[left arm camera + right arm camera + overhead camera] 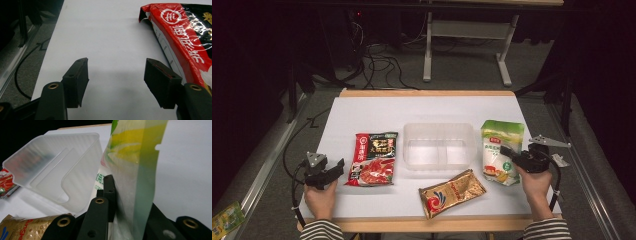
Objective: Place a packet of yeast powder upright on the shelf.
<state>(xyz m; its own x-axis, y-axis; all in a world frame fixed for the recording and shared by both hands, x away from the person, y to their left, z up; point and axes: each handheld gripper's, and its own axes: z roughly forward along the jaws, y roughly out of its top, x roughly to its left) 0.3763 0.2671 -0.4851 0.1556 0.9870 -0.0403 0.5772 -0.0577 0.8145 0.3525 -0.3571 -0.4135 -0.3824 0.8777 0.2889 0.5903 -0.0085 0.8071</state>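
Clear tub (pixel 439 145) beside green pouch (pixel 501 150)

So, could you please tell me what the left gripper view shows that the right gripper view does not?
Left gripper view alone: its open tongs over bare white table, and the red hot-pot soup-base packet's printed face up close. Right gripper view alone: its tongs shut on the green-and-white pouch, the clear plastic container and the gold packet. Both share the white table and that red packet, which appears as a sliver at the right gripper view's left edge.
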